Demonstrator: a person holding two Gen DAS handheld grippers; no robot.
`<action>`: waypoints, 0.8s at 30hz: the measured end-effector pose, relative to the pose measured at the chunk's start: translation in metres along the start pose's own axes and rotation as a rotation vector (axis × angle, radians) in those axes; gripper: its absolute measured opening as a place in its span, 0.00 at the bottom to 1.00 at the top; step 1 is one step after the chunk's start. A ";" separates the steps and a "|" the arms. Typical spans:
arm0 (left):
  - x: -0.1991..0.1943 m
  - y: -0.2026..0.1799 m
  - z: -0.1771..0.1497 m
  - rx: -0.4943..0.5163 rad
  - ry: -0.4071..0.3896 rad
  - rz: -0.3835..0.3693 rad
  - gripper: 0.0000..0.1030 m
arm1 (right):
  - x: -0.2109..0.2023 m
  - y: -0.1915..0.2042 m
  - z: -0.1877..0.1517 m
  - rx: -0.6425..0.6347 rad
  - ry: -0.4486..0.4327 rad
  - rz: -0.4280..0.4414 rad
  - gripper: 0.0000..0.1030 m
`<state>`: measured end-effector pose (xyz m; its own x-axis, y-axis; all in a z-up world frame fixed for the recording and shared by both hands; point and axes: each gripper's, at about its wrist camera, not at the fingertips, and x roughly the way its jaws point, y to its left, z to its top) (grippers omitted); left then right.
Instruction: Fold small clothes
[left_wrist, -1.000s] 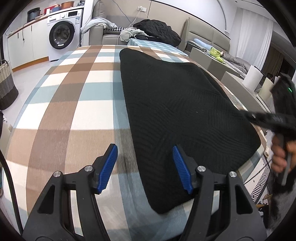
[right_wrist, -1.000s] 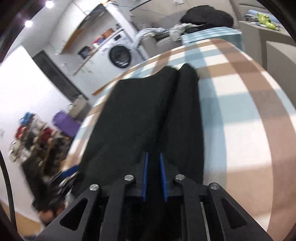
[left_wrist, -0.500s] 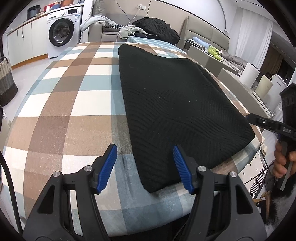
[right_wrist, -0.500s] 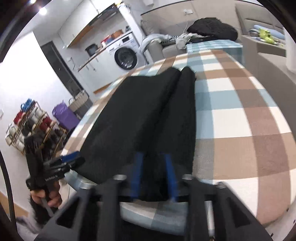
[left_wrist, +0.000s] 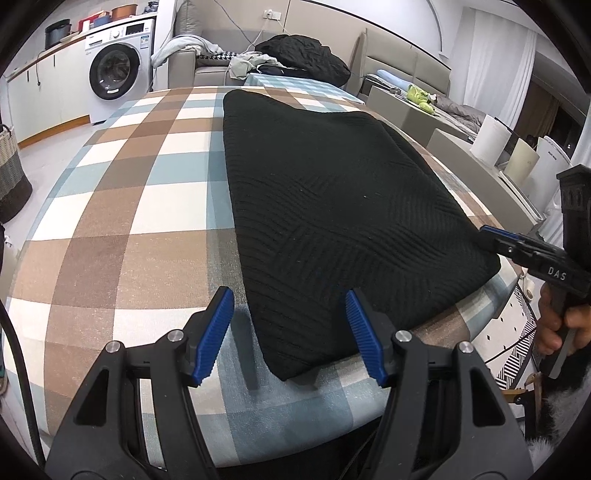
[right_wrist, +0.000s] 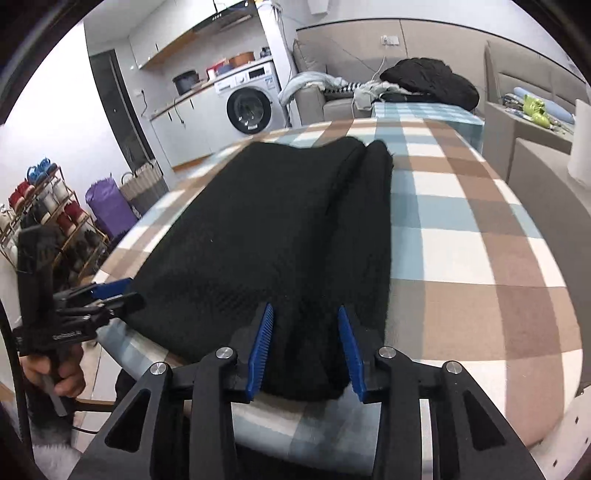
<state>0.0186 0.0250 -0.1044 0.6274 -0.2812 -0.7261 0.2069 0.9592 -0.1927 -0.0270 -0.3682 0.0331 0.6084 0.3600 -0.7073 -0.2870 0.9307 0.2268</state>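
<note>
A black knit garment (left_wrist: 332, 206) lies flat on the checked table (left_wrist: 122, 206), folded lengthwise; the right wrist view shows it (right_wrist: 266, 229) with a folded strip along its right side. My left gripper (left_wrist: 288, 332) is open, its blue pads on either side of the garment's near left corner, just above the cloth. My right gripper (right_wrist: 304, 350) is open around the garment's near right edge and holds nothing. It also shows in the left wrist view (left_wrist: 491, 236) at the garment's right corner. The left gripper shows in the right wrist view (right_wrist: 110, 291).
The table's near edge (left_wrist: 295, 417) runs just under both grippers. A washing machine (left_wrist: 116, 66), a sofa with piled clothes (left_wrist: 303, 59) and a grey bench (left_wrist: 443, 122) stand beyond the table. A shoe rack (right_wrist: 44, 210) stands at the left.
My right gripper has opened and let go of the garment's edge, which now lies on the table. Both grippers have drawn back toward the near table edge.
</note>
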 end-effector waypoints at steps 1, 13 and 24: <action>0.000 -0.001 0.000 0.002 -0.001 0.001 0.59 | -0.002 -0.001 -0.001 0.007 0.001 -0.004 0.41; -0.002 -0.003 -0.001 -0.016 0.019 -0.024 0.62 | -0.009 -0.013 -0.008 0.075 0.014 0.031 0.69; -0.003 -0.017 -0.007 0.030 0.025 -0.066 0.65 | 0.013 -0.013 -0.014 0.107 0.048 0.051 0.62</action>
<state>0.0081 0.0096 -0.1037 0.5929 -0.3424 -0.7289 0.2695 0.9373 -0.2211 -0.0256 -0.3766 0.0120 0.5585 0.4055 -0.7236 -0.2345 0.9140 0.3312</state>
